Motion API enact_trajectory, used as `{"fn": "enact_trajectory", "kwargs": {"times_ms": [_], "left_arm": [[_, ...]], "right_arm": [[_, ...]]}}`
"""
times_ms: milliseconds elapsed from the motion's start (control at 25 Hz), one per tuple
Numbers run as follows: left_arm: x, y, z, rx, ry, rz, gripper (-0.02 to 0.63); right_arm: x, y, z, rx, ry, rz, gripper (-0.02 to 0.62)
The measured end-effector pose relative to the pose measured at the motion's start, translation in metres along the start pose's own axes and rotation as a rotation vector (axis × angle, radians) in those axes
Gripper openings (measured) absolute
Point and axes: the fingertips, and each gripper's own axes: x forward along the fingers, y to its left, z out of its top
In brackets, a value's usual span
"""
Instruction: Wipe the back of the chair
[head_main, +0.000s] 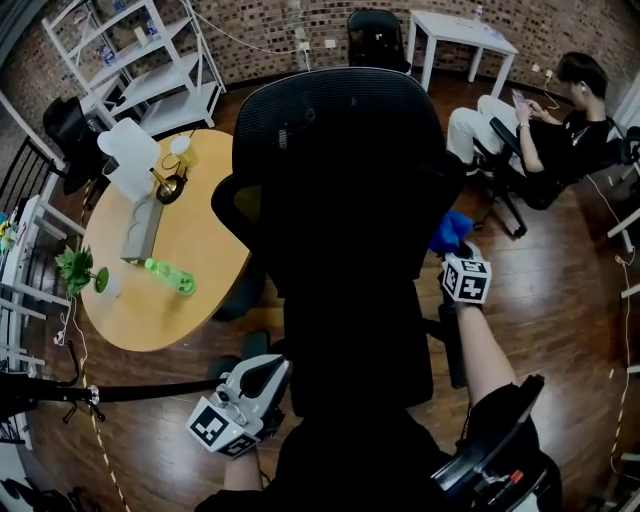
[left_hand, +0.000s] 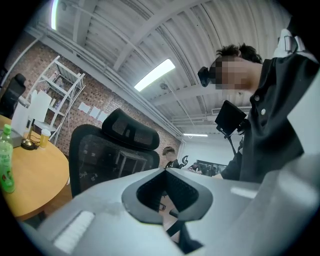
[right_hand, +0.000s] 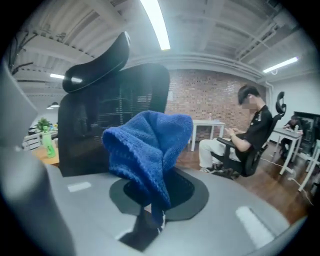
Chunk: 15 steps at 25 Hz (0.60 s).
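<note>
Head view: right arm reaches forward along the right side of the chair (head_main: 340, 200). The right gripper (head_main: 455, 248) is clamped on a blue cloth (head_main: 450, 230) at the backrest's right edge. The left gripper (head_main: 262, 378) is held low behind the chair, jaws together, nothing between them.

Left gripper (head_main: 262, 375) shows a pale grey moulded shell, and there's its marker cube (head_main: 216, 428), white faces with black square patterns. Right gripper (head_main: 452, 247) carries a matching cube (head_main: 466, 279). Up close, each shell wraps a dark, mesh-textured V-shaped recess, with small white strips on the grey. The person wears a black collared top (left_hand: 272, 120).
</note>
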Motion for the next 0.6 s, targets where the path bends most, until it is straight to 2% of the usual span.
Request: {"fn": "enact_trajectory", "kwargs": {"times_ms": [80, 160, 200, 400, 600], "left_arm": [[0.002, 0.001, -0.003, -0.009, -0.002, -0.013, 0.006], [0.003, 0.0, -0.004, -0.012, -0.003, -0.024, 0.006], [0.002, 0.0, -0.004, -0.011, -0.004, -0.027, 0.006], [-0.012, 0.005, -0.001, -0.011, 0.001, -0.004, 0.006], [-0.037, 0.016, 0.003, -0.004, -0.005, 0.061, 0.006]], "right_arm": [[-0.016, -0.024, -0.008, 0.028, 0.01, -0.149, 0.057], [-0.026, -0.026, -0.014, 0.032, 0.016, -0.21, 0.057], [-0.025, -0.018, -0.015, 0.02, 0.022, -0.193, 0.057], [0.01, 0.063, -0.042, -0.057, 0.139, 0.008, 0.057], [0.029, 0.133, -0.052, -0.093, 0.159, 0.113, 0.057]]}}
